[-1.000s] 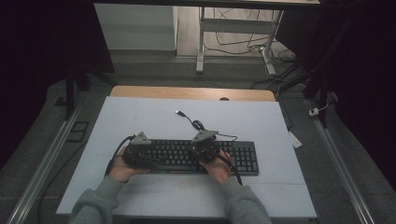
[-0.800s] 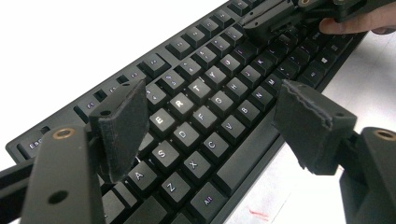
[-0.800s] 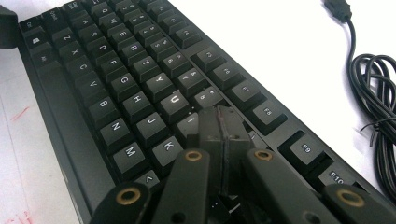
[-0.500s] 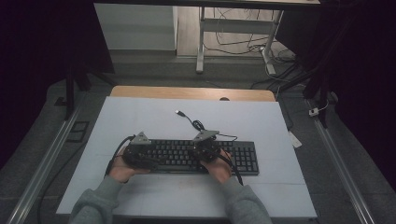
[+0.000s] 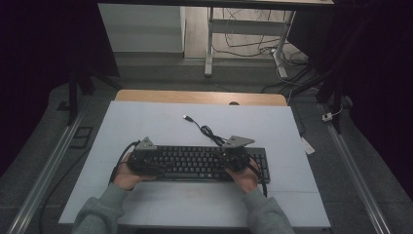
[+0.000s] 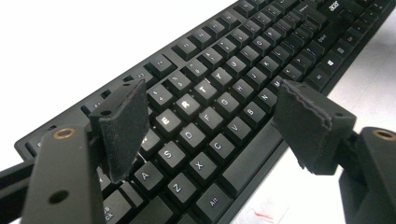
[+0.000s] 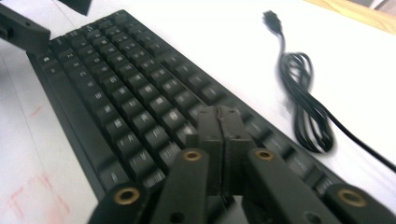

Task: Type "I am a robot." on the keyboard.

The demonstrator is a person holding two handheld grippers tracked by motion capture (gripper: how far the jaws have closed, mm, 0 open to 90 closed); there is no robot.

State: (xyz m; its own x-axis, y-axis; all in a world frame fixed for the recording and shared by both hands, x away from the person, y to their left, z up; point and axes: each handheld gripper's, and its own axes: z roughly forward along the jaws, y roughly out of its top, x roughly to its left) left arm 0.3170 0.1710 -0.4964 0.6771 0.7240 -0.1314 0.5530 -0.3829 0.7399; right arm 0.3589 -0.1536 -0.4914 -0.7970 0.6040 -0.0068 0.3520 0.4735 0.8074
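Shifted slightly rightward along the black keyboard [image 5: 199, 163], the right gripper [image 7: 218, 122] has fingers pressed together, barely parting, nothing between, while the left gripper [image 6: 210, 126] fingers straddle it, spread.

Matt black plastic keyboard [image 6: 219, 93] – smooth keys – on a smooth pale table [image 5: 146, 122].

Black keyboard [image 5: 204, 163] with white lettering on its keys, lying on a pale blue-white mat [image 5: 146, 122]. Its cable [image 7: 303, 102] is black too, coiled on that mat. Faint red marks [image 7: 28, 186] on the mat near the keyboard's front edge. Light wood table edge [image 5: 199, 96] beyond. Grey sleeves [image 5: 102, 212] below.
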